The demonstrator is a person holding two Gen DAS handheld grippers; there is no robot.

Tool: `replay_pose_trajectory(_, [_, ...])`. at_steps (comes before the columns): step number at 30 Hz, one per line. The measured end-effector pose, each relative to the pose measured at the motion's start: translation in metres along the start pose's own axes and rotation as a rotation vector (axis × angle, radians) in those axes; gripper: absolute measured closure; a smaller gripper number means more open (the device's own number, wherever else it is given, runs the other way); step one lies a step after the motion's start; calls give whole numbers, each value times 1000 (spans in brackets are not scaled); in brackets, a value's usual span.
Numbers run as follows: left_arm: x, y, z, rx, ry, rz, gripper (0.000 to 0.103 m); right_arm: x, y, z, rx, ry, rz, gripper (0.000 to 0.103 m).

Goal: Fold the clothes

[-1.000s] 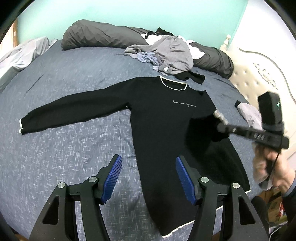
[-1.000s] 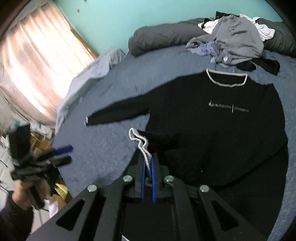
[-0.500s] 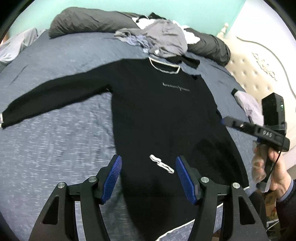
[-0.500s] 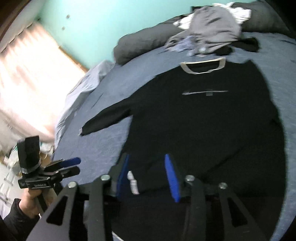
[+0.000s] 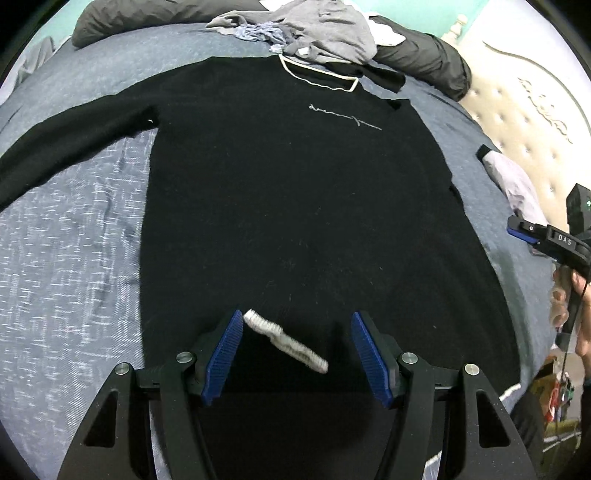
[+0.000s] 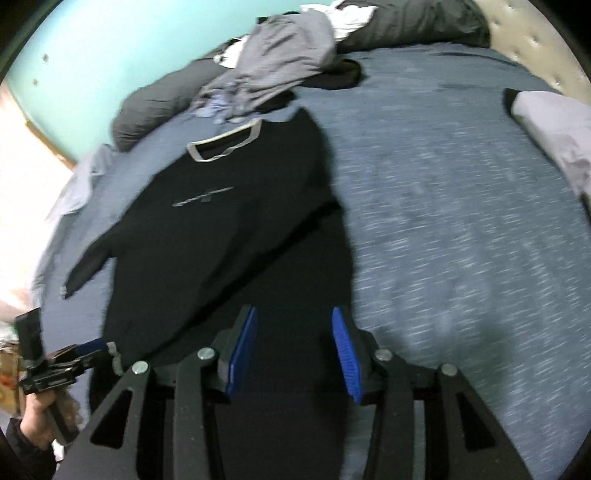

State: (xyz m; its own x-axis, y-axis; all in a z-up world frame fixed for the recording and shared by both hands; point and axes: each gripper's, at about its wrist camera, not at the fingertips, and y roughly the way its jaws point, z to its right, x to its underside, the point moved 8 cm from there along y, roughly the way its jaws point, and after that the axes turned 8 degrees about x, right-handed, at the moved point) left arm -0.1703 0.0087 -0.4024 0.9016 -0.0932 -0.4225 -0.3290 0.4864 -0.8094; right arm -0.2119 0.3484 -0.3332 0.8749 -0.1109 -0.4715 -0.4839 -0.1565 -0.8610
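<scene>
A black long-sleeved sweater [image 5: 295, 206] with a white collar lies flat on the blue bed, also in the right wrist view [image 6: 229, 221]. Its right sleeve is folded across the body, and the white cuff [image 5: 286, 341] lies between the fingers of my left gripper [image 5: 297, 352], which is open just above it. The left sleeve [image 5: 66, 147] stretches out to the left. My right gripper [image 6: 293, 349] is open and empty over the sweater's lower right edge; it also shows at the right of the left wrist view [image 5: 532, 236].
A heap of grey and white clothes [image 5: 317, 29] and dark pillows [image 5: 424, 55] lie at the head of the bed. A folded light garment [image 6: 554, 129] lies on the right. A padded headboard [image 5: 535, 110] is on the right. The blue bedspread [image 6: 443, 221] extends right.
The right gripper let go of the sleeve cuff, laid it on the sweater's body and drew back to the right. The left gripper moved forward over the cuff.
</scene>
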Motion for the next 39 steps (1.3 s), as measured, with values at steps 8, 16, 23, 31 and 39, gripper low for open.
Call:
replay_pose_trajectory(8, [1, 21, -10, -20, -21, 16, 28, -27, 50, 10, 151, -118, -36, 58])
replay_pose_trajectory(16, [-2, 27, -15, 6, -43, 55, 23, -56, 93, 9, 228, -180, -54, 58])
replay_pose_trajectory(23, [-3, 29, -15, 17, -40, 90, 17, -64, 115, 12, 258, -222, -68, 58])
replay_pose_trajectory(31, [1, 30, -12, 22, -12, 95, 14, -81, 127, 17, 307, -228, -33, 57])
replay_pose_trajectory(39, [2, 30, -10, 22, -6, 100, 14, -88, 122, 33, 317, -207, 16, 57])
